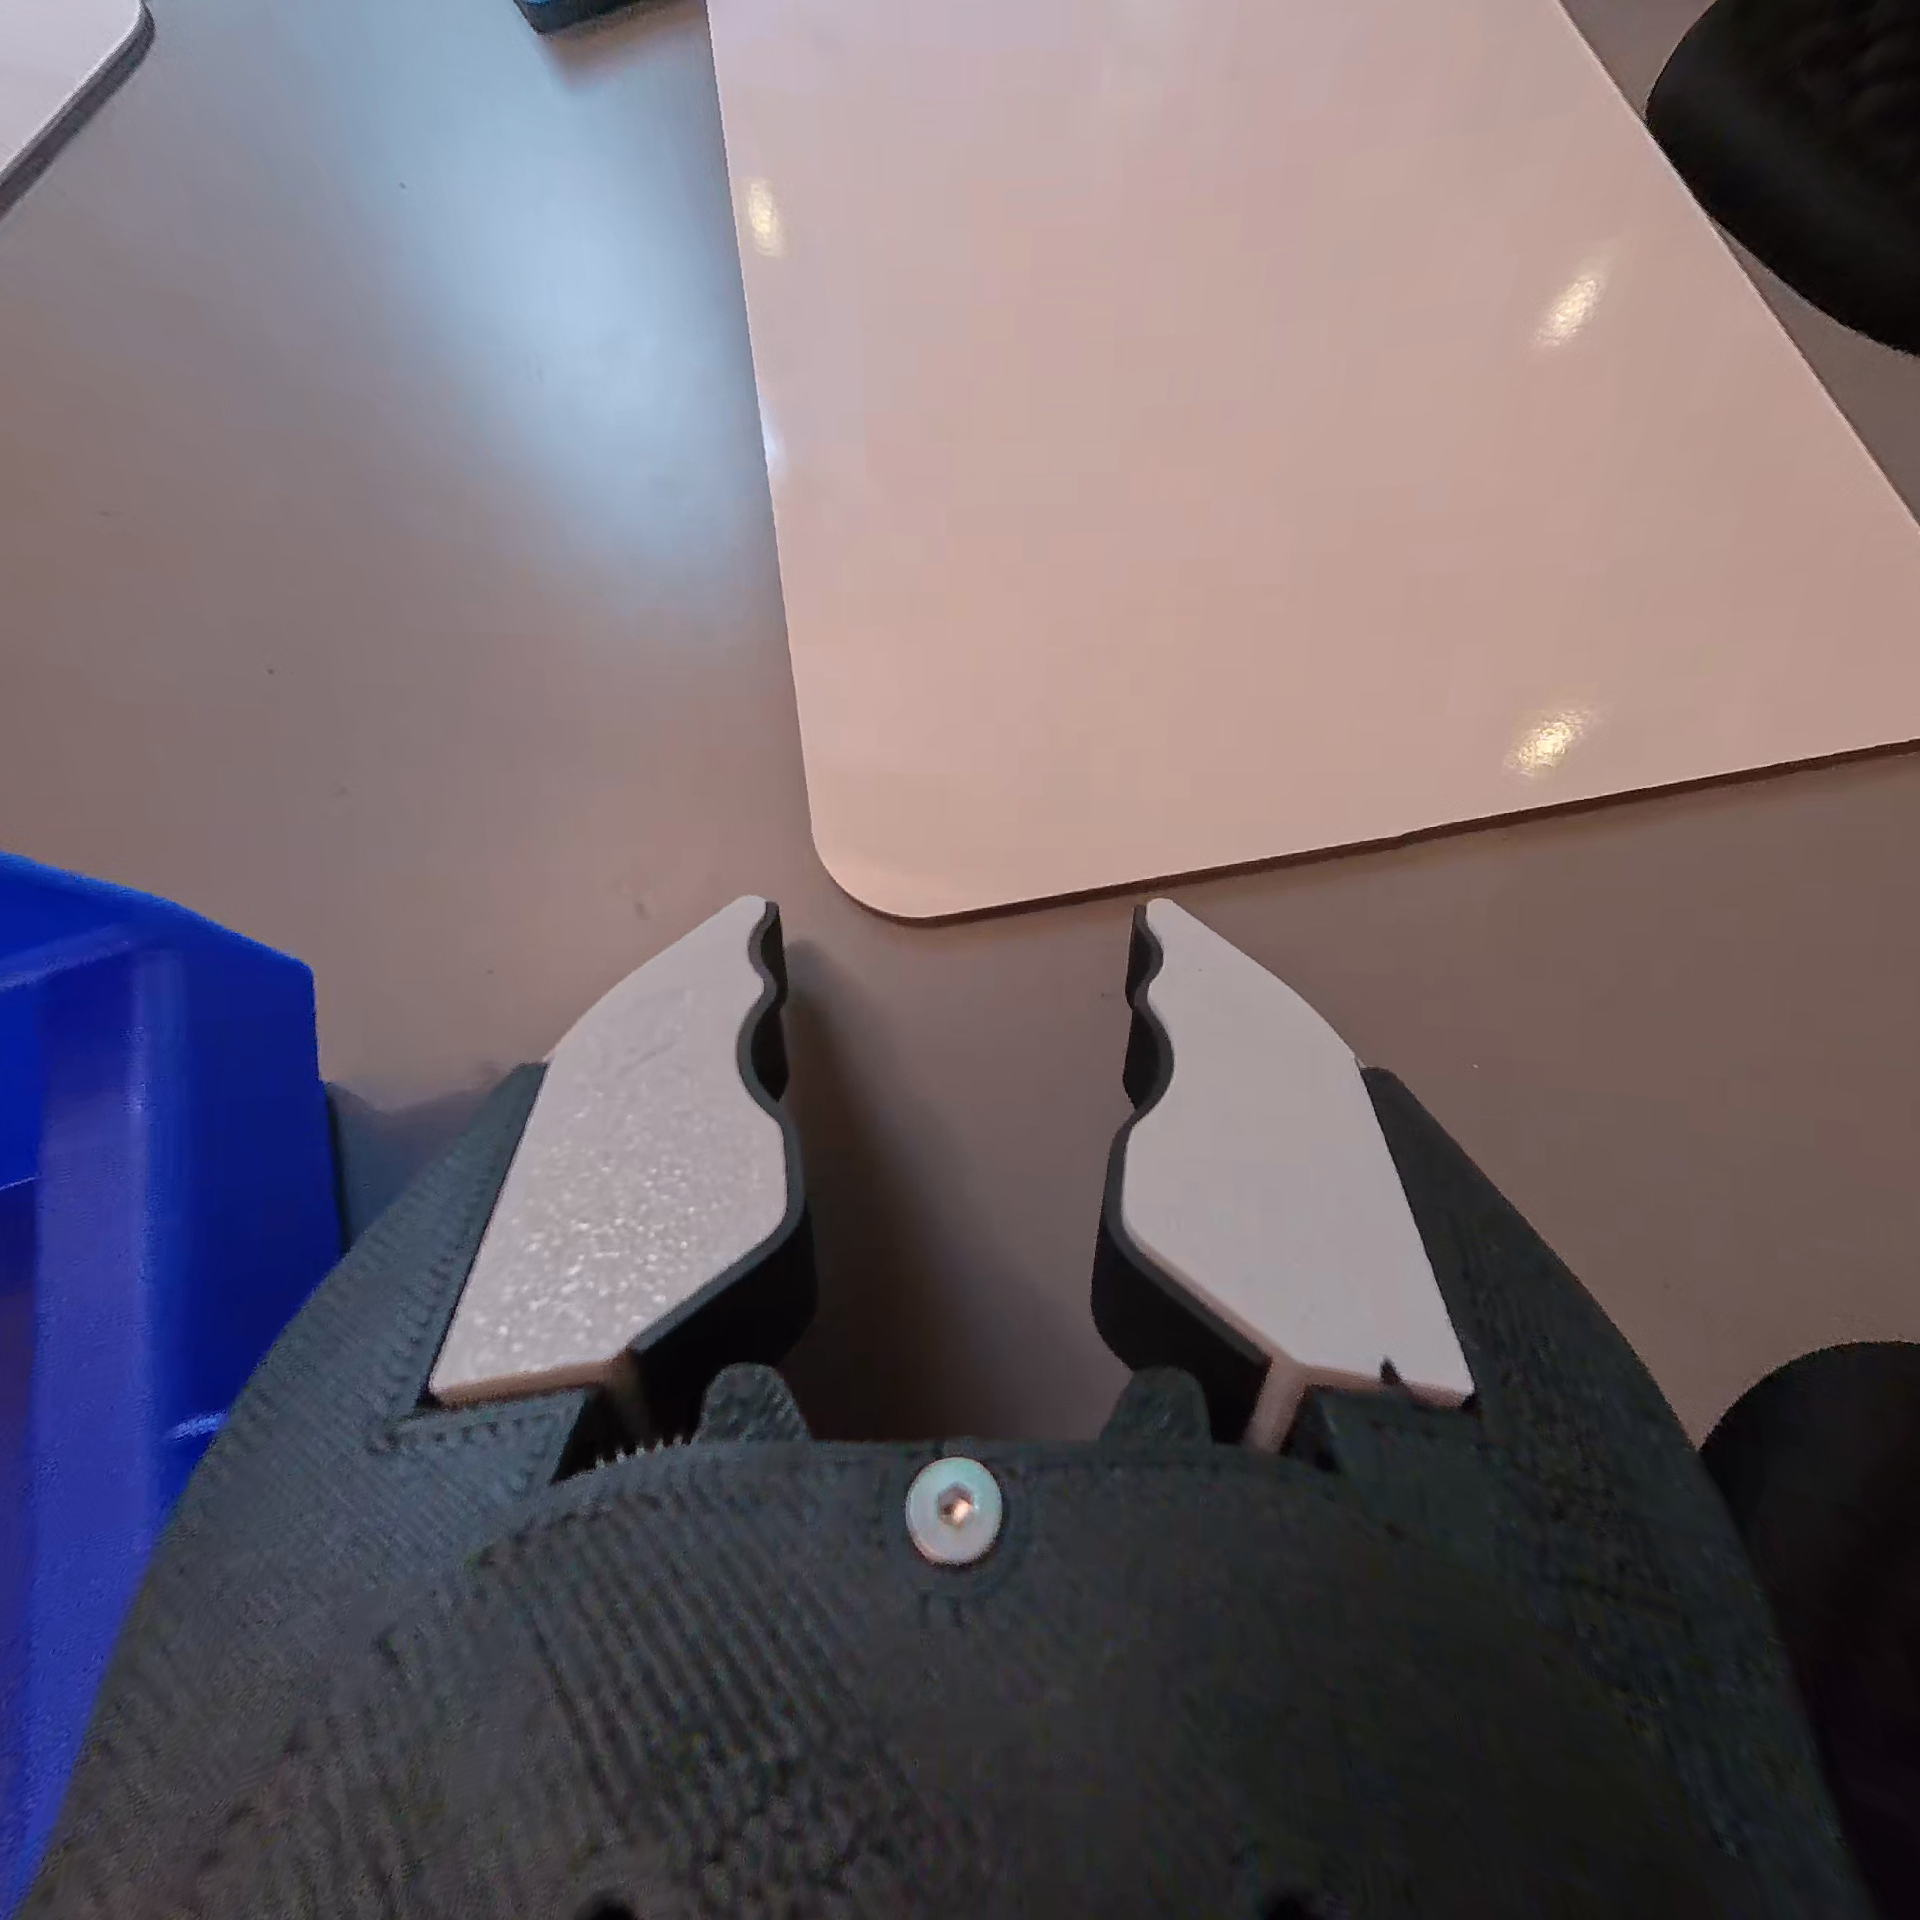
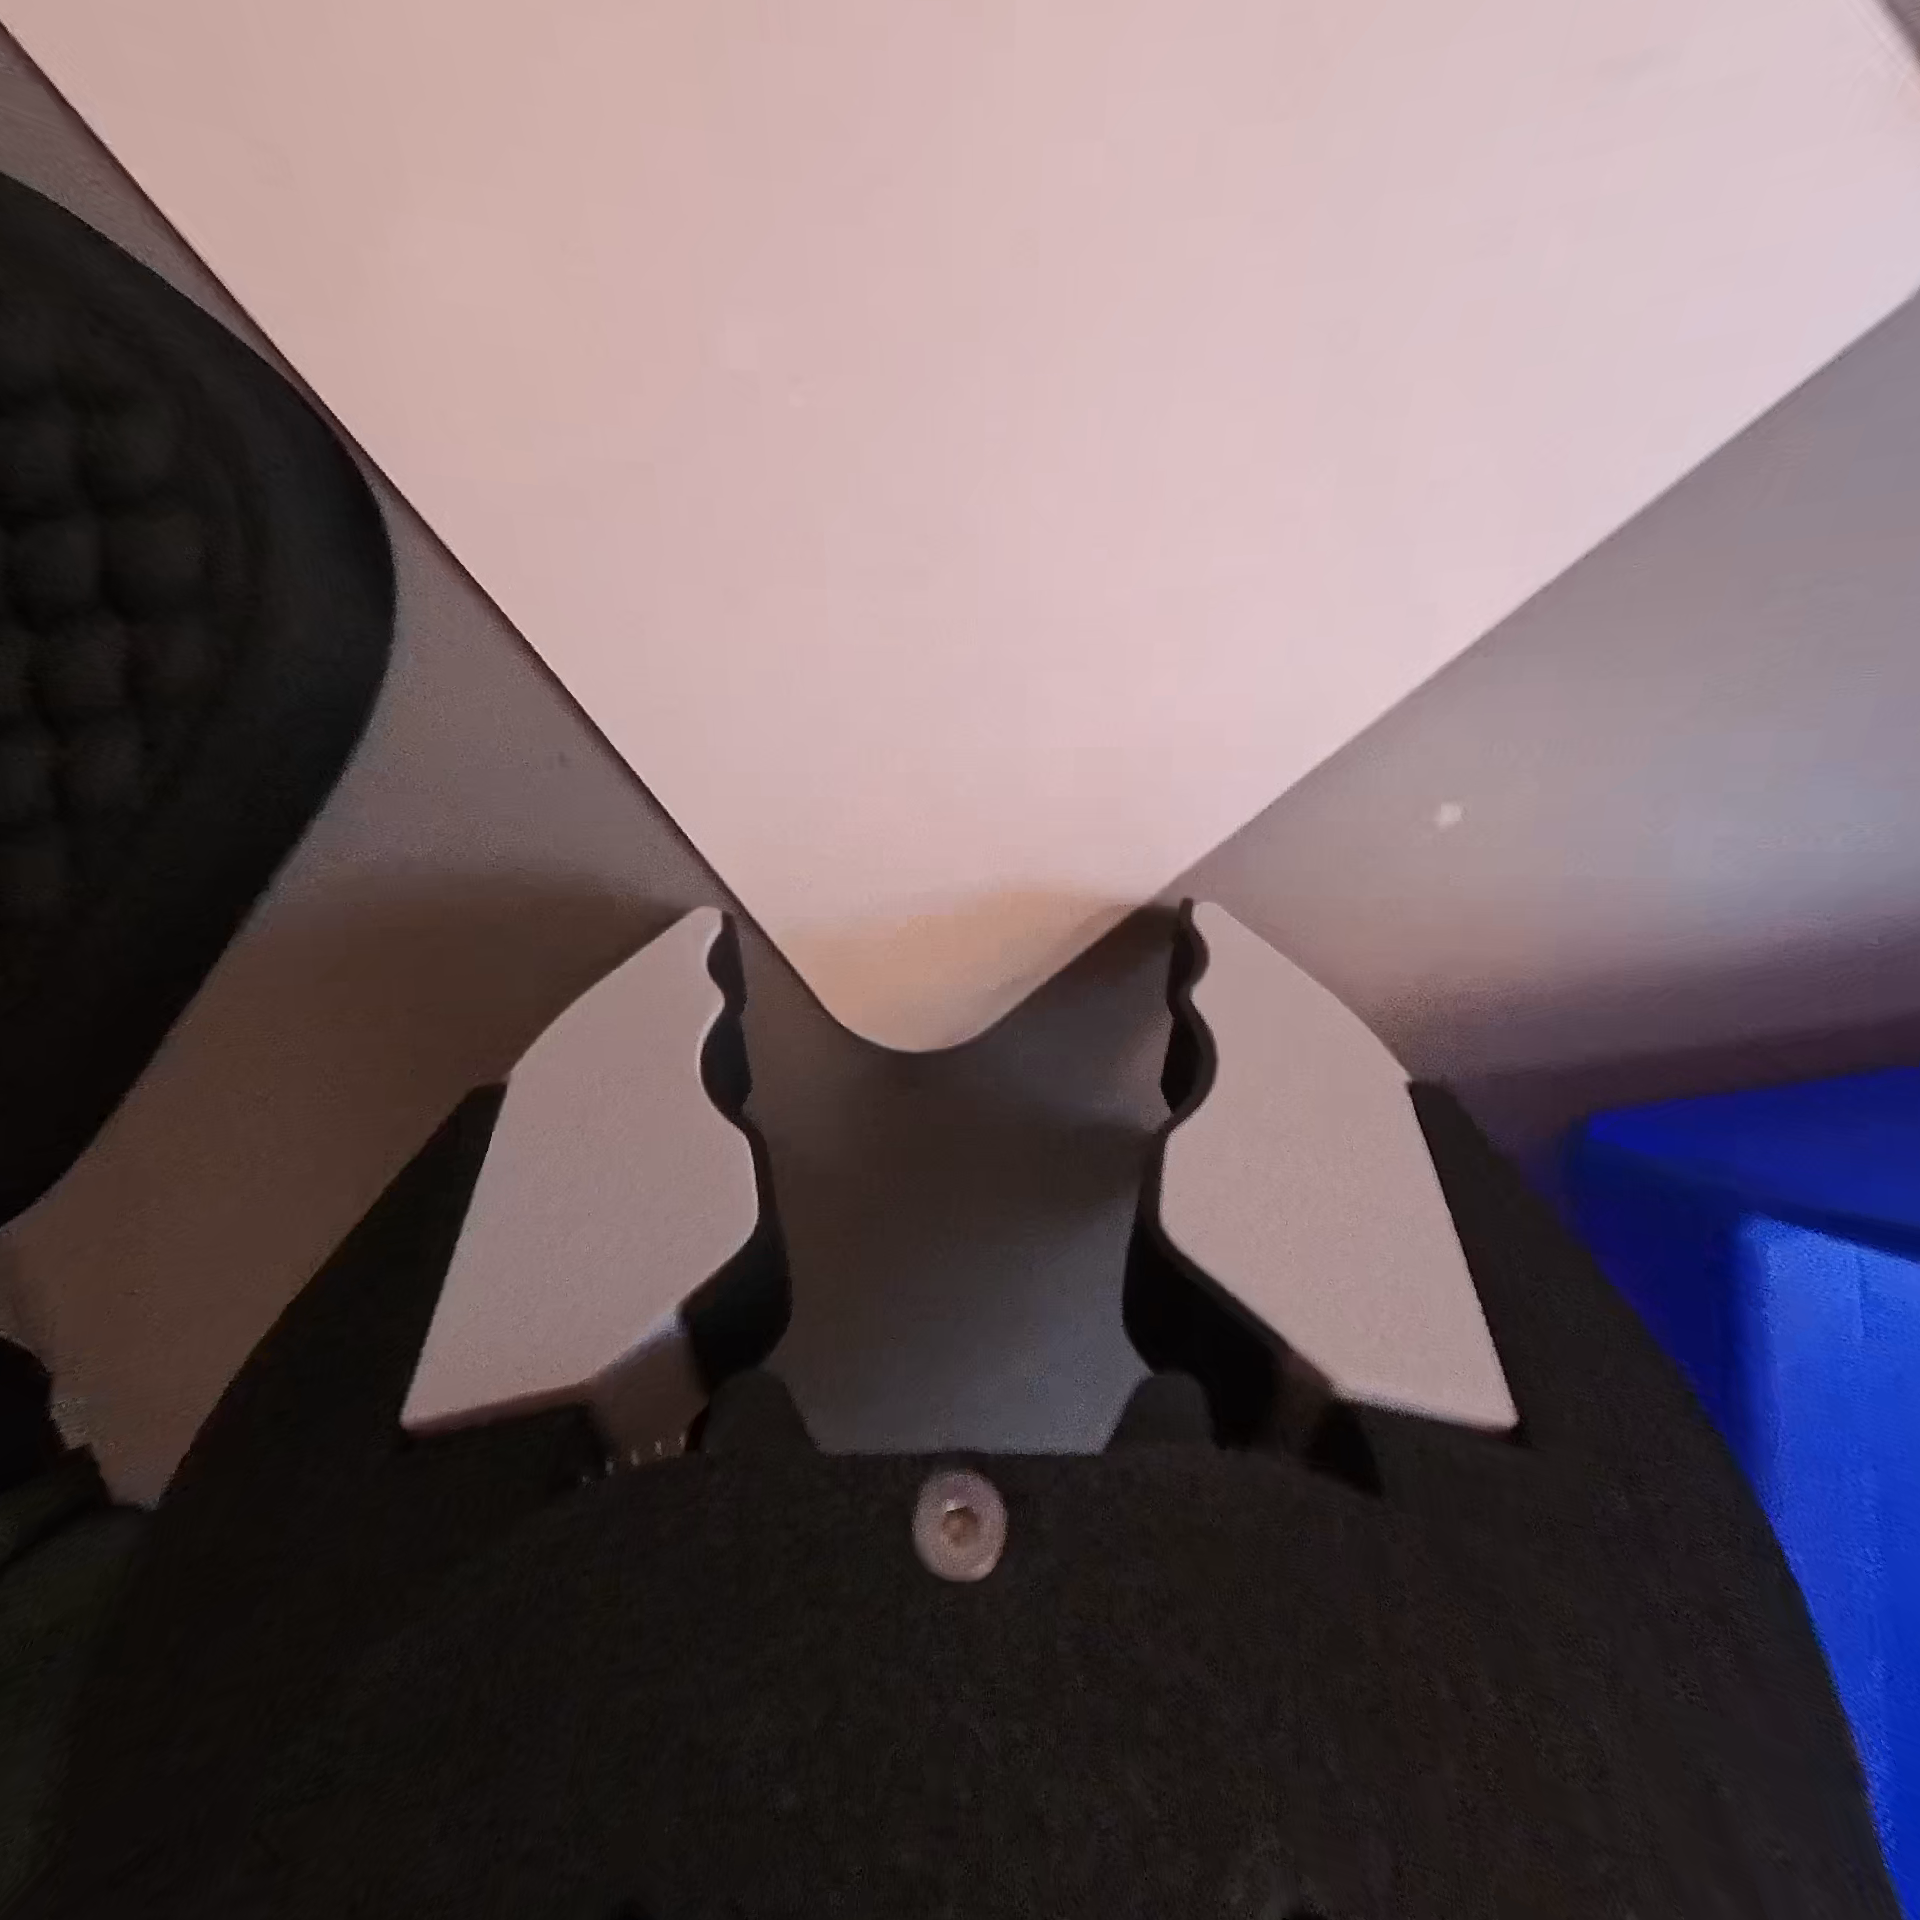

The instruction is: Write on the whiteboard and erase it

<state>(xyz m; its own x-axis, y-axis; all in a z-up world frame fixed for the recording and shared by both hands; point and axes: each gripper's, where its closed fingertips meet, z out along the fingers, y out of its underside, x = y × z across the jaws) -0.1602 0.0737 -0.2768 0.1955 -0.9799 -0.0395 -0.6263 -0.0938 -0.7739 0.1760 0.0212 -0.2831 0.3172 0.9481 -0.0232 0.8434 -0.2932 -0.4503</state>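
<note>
A blank white whiteboard (image 1: pixel 1247 468) lies flat on the grey-brown table (image 1: pixel 416 520). My left gripper (image 1: pixel 956 925) is open and empty, just short of the board's near left rounded corner. In the right wrist view the whiteboard (image 2: pixel 987 468) fills the upper middle, and one rounded corner points between my fingers. My right gripper (image 2: pixel 956 925) is open and empty, low over that corner. No marker or eraser shows clearly in either view.
A blue plastic bin (image 1: pixel 135 1195) stands close at my left gripper's left side, and a blue bin (image 2: pixel 1787 1299) shows at lower right of the right wrist view. A black knobbly object (image 2: pixel 156 675) is at left there. Dark shapes (image 1: pixel 1808 156) sit at the board's right edge. The left gripper's tips are roughly 35 cm from the right gripper's.
</note>
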